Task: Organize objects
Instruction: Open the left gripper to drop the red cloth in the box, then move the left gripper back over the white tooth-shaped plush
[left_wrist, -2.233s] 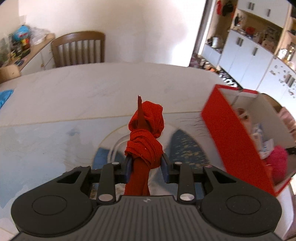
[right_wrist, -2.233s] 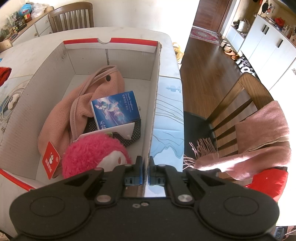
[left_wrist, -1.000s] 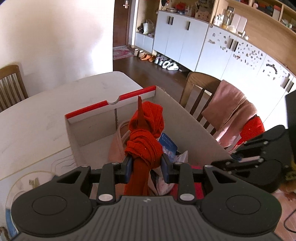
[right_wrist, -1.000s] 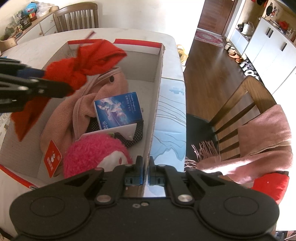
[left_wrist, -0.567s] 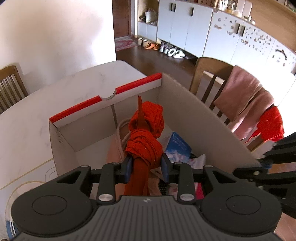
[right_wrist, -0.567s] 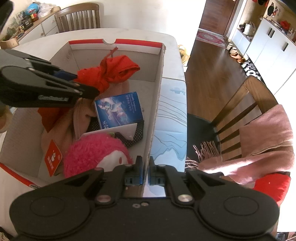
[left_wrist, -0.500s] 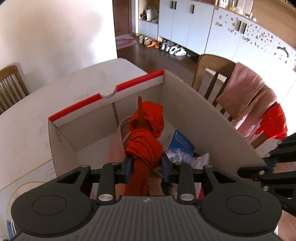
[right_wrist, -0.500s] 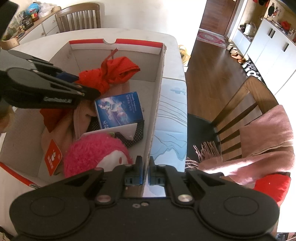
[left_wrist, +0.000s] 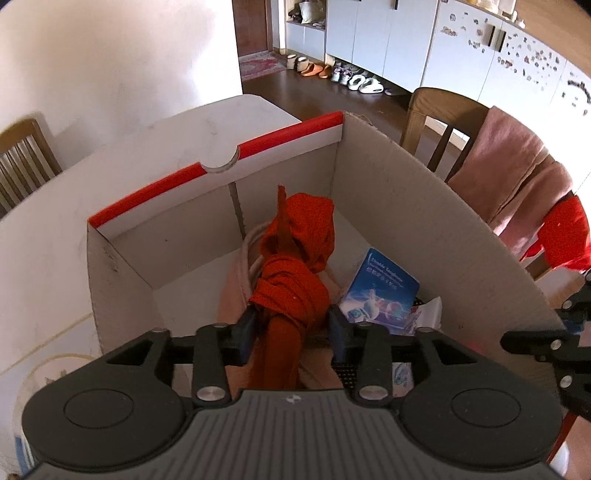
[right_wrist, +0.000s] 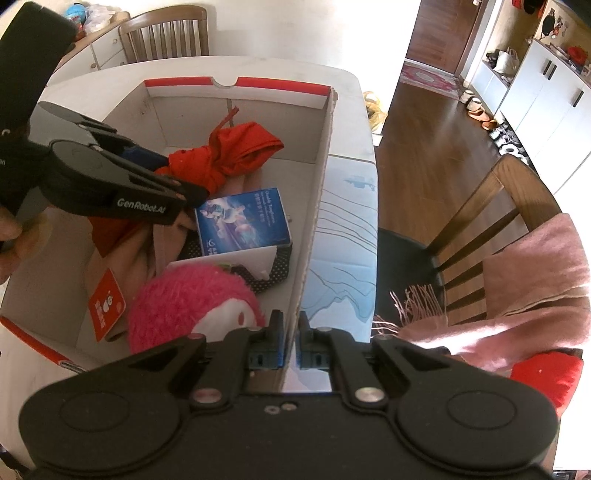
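Item: knotted red cloth bundle (left_wrist: 291, 273), inside the open cardboard box with red rim (left_wrist: 424, 206), lying over the pink fabric bag (right_wrist: 147, 243) in the box's far half.
Handling: soft, light, limp; I'd expect it to slump and unroll once free. The knot is the firm part, so take it there if you regrasp.
Left tongs: your left gripper (left_wrist: 291, 332) has just been opening. Jaws stand partly apart with the knot between them; a gap shows at the 9 o'clock pad, contact on the 3 o'clock pad I cannot tell. Read it as released, not clamped.
Right tongs: your right gripper (right_wrist: 291, 343) is closed on the box's near side wall, pinching the cardboard edge and steadying the box.
Neighbours: blue printed carton (right_wrist: 242, 225) at 3 o'clock of the cloth, touching or just beside it; fuzzy pink plush toy (right_wrist: 192, 306) at 5 o'clock, near the right tongs.
Risk: the cloth tail may snag on a pad as you lift out.
Table: white tabletop (left_wrist: 48, 236) under the box.
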